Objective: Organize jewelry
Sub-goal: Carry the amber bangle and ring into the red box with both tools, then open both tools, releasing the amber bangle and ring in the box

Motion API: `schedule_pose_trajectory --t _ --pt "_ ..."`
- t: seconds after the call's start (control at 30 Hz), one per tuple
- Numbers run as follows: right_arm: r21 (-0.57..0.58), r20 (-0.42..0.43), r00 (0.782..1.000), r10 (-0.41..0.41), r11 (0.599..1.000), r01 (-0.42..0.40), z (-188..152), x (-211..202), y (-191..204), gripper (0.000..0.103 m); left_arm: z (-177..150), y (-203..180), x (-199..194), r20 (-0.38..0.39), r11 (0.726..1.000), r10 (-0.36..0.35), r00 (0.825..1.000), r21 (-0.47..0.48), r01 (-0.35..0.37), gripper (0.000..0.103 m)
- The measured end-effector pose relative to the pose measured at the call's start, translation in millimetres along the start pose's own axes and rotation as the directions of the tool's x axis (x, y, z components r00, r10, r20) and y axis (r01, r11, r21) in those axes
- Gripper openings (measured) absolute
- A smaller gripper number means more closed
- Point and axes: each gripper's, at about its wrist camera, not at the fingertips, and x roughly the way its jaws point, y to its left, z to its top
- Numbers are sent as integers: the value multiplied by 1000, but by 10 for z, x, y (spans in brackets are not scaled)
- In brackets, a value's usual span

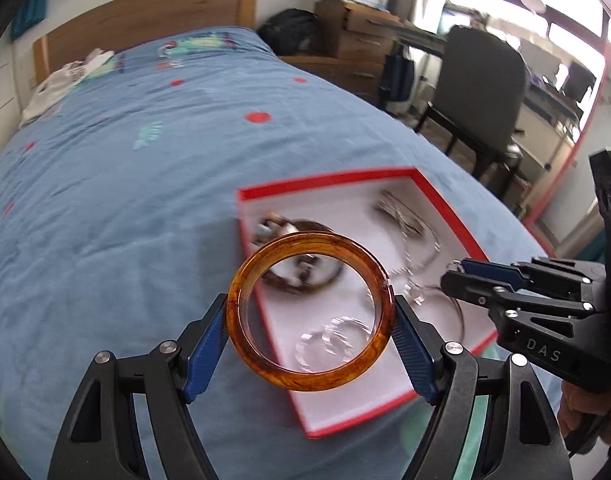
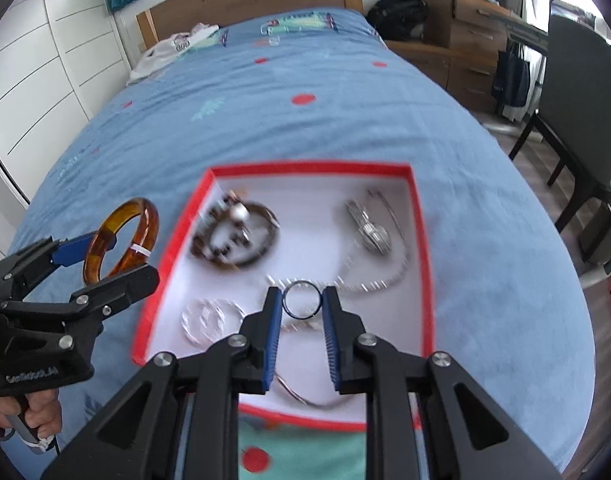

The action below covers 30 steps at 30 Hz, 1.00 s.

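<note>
My left gripper (image 1: 311, 316) is shut on an amber bangle (image 1: 309, 382), held above the left edge of the red-rimmed white box (image 1: 329, 179); the bangle also shows in the right wrist view (image 2: 123, 236). My right gripper (image 2: 302, 300) is shut on a small dark ring (image 2: 302, 301), held above the box (image 2: 309, 168). In the box lie a dark beaded bracelet (image 2: 233, 236), silver bangles (image 2: 371, 226), a silver chain (image 2: 381, 282) and clear rings (image 2: 211, 318). The right gripper shows in the left wrist view (image 1: 461, 270) over the box's right side.
The box rests on a blue bedspread (image 2: 265, 128) with red dots. White clothes (image 2: 173, 46) lie near the wooden headboard (image 2: 245, 0). A dark chair (image 2: 577, 92) and wooden drawers (image 2: 465, 40) stand right of the bed.
</note>
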Motion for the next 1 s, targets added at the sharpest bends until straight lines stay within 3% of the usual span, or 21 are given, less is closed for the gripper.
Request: schedule_pose_trajectory --t 0.37,0.83,1.0 --pt "-114 -149 986 72 989 -89 -254 208 -214 20 -216 -301 366 -100 995 6 995 102 4 77" --pt "-208 -175 984 39 975 -76 -192 278 -172 21 -278 -386 472 -135 989 -6 991 144 25 77" --pt "-211 -158 987 11 977 -45 -182 198 -190 33 -262 -386 416 -131 991 -10 991 135 28 77"
